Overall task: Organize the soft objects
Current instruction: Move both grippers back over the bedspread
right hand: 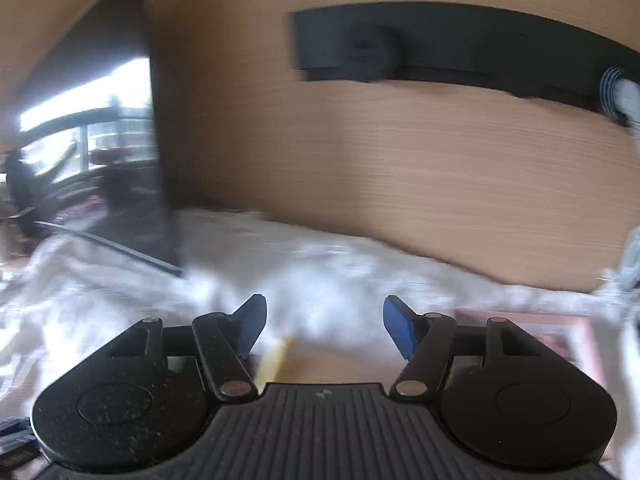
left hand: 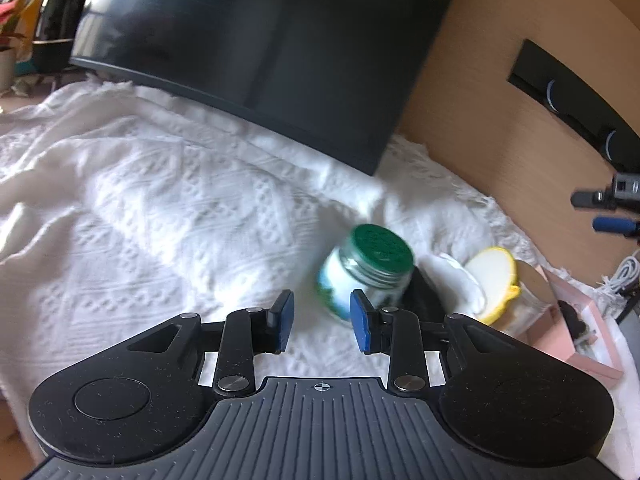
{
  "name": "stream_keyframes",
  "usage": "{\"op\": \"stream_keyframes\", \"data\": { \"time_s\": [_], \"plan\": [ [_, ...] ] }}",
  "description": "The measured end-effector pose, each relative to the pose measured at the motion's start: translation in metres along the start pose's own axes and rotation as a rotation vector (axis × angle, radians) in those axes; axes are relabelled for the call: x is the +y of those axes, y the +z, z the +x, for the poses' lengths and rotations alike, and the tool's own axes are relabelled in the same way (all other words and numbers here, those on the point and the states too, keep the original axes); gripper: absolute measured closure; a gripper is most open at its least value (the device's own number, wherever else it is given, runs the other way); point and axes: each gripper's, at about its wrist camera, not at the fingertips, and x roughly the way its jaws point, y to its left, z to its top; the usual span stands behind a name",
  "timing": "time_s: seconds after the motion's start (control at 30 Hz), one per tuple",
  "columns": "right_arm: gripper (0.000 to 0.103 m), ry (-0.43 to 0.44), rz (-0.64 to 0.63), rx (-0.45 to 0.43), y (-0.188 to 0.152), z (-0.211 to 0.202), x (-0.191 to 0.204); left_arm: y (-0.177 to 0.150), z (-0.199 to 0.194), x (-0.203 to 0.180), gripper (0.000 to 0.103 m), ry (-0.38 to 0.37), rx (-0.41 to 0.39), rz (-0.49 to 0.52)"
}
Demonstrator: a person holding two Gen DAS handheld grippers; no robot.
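Note:
My left gripper (left hand: pixel 322 310) hovers over a white knitted blanket (left hand: pixel 152 208), its blue pads apart with nothing between them. Just beyond its right finger a jar with a green lid (left hand: pixel 366 272) stands tilted on the blanket. Right of the jar lie a white cloth (left hand: pixel 460 280) and a round white pad with a yellow rim (left hand: pixel 490 274), over something dark (left hand: pixel 424 300). My right gripper (right hand: pixel 325 308) is open and empty above the blurred blanket (right hand: pixel 320 272); a yellow edge (right hand: pixel 276 354) shows below it. Its fingers (left hand: pixel 608 224) appear at the right edge of the left wrist view.
A black monitor (left hand: pixel 260 40) stands at the back of the blanket. A wooden panel (right hand: pixel 400 160) with a black slot (right hand: pixel 440 44) rises behind. A pink box (left hand: pixel 576 344) sits at the right, with white cables (left hand: pixel 624 276) beyond. A plant and a dark kettle (left hand: pixel 60 12) stand far left.

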Motion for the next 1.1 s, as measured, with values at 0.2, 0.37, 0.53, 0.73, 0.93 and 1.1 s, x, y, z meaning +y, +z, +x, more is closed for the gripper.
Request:
{"op": "stream_keyframes", "data": {
  "time_s": [0.2, 0.37, 0.53, 0.73, 0.93, 1.1],
  "plan": [
    [0.038, 0.096, -0.065, -0.052, 0.007, -0.010, 0.049, 0.000, -0.005, 0.003, 0.069, 0.001, 0.000, 0.017],
    [0.038, 0.071, -0.128, -0.071, -0.001, -0.014, 0.041, -0.010, 0.001, -0.014, 0.069, -0.025, 0.019, 0.040],
    [0.038, 0.046, -0.194, -0.032, -0.025, -0.011, 0.015, -0.022, 0.014, -0.045, 0.069, -0.075, 0.052, 0.102],
    [0.038, 0.059, -0.298, 0.036, -0.066, -0.009, -0.010, -0.038, 0.034, -0.081, 0.069, -0.075, 0.123, 0.185],
    [0.038, 0.102, -0.283, 0.105, -0.092, -0.006, -0.024, -0.048, 0.043, -0.098, 0.069, -0.049, 0.149, 0.219],
    [0.038, 0.123, -0.289, 0.127, -0.098, 0.000, -0.021, -0.045, 0.044, -0.105, 0.069, -0.060, 0.104, 0.210]
  ]
}}
